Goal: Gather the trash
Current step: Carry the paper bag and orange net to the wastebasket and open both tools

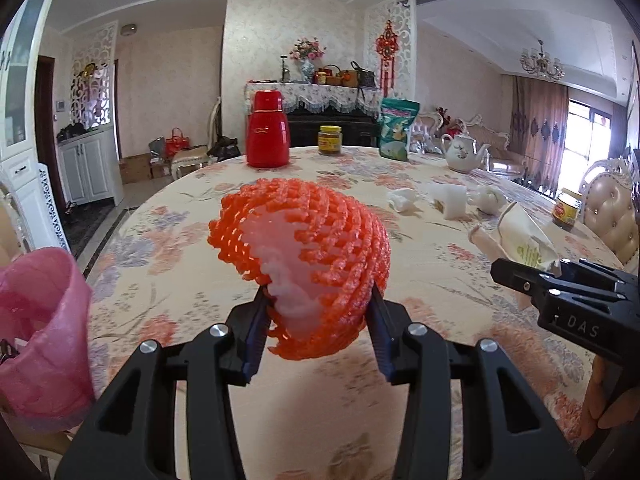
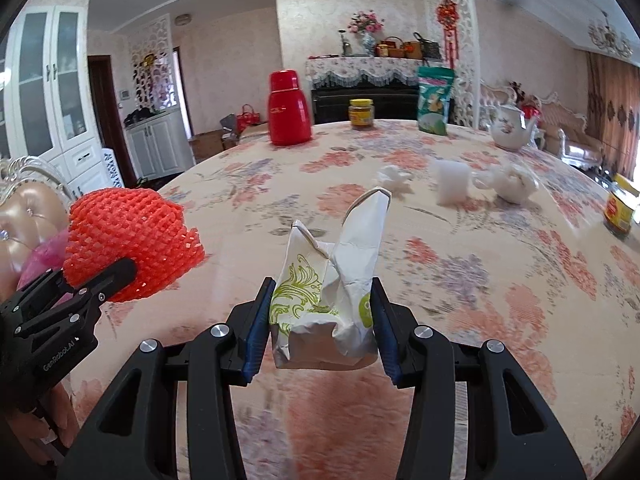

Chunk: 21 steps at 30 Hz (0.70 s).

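Left wrist view: left gripper [image 1: 318,322] clamped on an orange foam fruit net [image 1: 316,248], white foam inside it, held above the near part of the floral tablecloth [image 1: 420,312]. Pink-lined trash bin [image 1: 42,336] sits at left, off the table edge. Right gripper [image 1: 532,276] shows at right with crumpled paper in it. Far side: red thermos [image 1: 267,134], yellow-lid jar [image 1: 330,140], green bag [image 1: 397,128], white teapot [image 1: 464,152]. White scraps [image 1: 450,198] lie mid-table, right.

Right wrist view: right gripper [image 2: 322,314] squeezes a crumpled white paper wrapper with green print [image 2: 328,288], clear of the cloth. Orange net [image 2: 128,236] in the other gripper at left. More white scraps [image 2: 452,184] farther out, right.
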{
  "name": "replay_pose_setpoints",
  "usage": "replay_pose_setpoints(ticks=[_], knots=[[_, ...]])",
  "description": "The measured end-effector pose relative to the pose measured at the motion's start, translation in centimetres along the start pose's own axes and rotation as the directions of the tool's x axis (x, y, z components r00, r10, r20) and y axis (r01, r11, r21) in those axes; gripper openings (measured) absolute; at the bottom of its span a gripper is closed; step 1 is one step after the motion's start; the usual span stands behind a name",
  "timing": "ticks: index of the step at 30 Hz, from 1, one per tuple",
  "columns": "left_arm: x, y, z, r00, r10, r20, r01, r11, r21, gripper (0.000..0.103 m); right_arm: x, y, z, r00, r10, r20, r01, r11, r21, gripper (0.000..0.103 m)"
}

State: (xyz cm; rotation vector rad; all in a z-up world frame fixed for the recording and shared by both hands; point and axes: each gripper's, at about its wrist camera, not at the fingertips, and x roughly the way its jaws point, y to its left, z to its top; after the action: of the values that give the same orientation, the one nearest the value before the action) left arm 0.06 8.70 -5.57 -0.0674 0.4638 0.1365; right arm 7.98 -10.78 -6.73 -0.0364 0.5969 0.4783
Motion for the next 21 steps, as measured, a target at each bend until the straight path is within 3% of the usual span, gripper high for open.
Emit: replay_pose_setpoints(ticks=[12,21], knots=[[-2.8,5.9,-0.1,0.994,0.098,0.039,-0.096,0.994,-0.047,0.044,2.2,8.8,1.6,0.992,0.126,-0.011,-0.126,0.983,-0.132,0.045],[-6.1,14.3,0.1,0.962,0.266,0.063,-0.256,0.957,-0.135,0.044,4.6,16.7,3.2,0.966,0.256,-0.046,-0.260,0.936,-0.239,0.045]])
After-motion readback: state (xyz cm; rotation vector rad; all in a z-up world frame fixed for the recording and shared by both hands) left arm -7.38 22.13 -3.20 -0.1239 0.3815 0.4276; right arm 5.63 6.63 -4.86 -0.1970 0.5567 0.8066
